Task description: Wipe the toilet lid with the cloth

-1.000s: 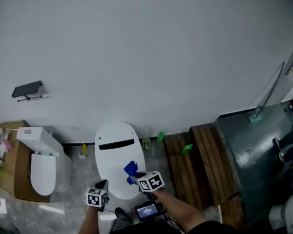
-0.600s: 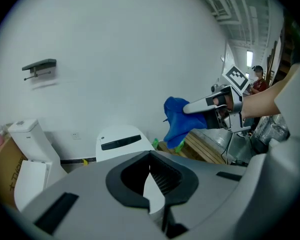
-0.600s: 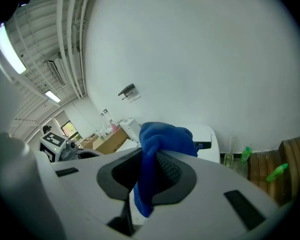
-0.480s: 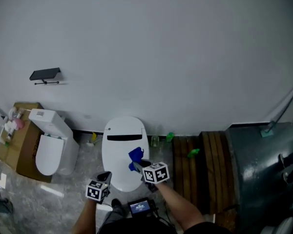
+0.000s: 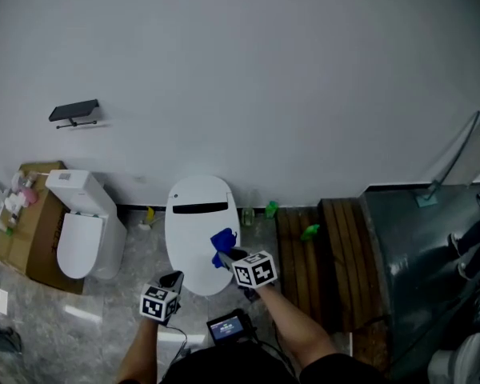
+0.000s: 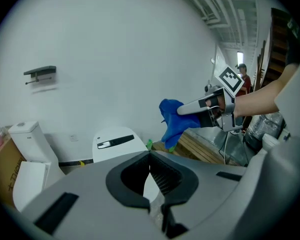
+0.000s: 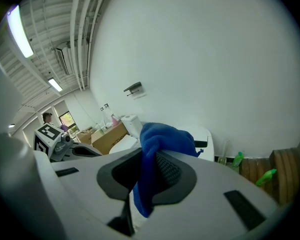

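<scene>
Evidently clamped blue cloth (image 5: 222,242) between closed jaws of right gripper (image 5: 228,256), hung clear above right edge of toilet lid (image 5: 194,222) ready for wiping, with left gripper (image 5: 174,279) fully closed, empty, off lid's near left corner, presumably clear of stroke.

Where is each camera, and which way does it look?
Head view: on the person's head, looking steeply down at the white toilet lid; left claw, right claw and forearms show.
Left gripper view: on the left claw, facing the wall; its shut jaws show.
Right gripper view: on the right claw, facing the wall; its jaws pinch the blue cloth.
Shared: all see the toilet lid.
</scene>
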The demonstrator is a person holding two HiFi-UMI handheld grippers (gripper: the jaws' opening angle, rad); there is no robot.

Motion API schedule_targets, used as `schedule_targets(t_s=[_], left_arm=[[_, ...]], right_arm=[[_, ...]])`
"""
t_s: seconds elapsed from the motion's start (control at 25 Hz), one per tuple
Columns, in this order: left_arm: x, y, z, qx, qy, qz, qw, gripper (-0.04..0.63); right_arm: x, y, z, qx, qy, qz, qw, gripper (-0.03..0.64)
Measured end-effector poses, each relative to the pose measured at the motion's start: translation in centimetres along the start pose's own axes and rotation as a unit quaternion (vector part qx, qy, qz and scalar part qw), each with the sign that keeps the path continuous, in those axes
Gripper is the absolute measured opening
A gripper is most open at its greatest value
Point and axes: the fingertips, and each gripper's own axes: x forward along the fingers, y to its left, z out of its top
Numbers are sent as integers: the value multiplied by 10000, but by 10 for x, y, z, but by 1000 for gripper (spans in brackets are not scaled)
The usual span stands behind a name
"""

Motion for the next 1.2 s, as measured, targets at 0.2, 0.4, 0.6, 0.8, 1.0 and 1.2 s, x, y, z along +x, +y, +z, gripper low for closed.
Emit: schedule_targets(t_s=[0.2, 0.4, 0.6, 0.8, 1.0, 1.2], left_arm=[[-50, -19, -27, 233, -152, -166, 9995, 11], [-109, -35, -73, 403, -185, -283, 9986, 11], [-164, -55, -112, 480, -191, -337, 9981, 11], [-193, -77, -137, 499, -145, -442, 9977, 11], [-191, -108, -136, 573, -132, -609, 9964, 11], [-185, -138, -131, 690, -88, -656, 9954, 11]], right_arm=[[-25, 48, -25, -129, -117, -204, 9996, 57], [-47, 110, -66, -294, -181, -357, 9988, 57], [-83, 159, -110, -234, -226, -521, 9981, 57], [-112, 192, -140, -178, -258, -645, 9974, 57], [-133, 199, -153, -289, -212, -725, 9967, 57], [-152, 198, -163, -653, -122, -696, 9954, 57]])
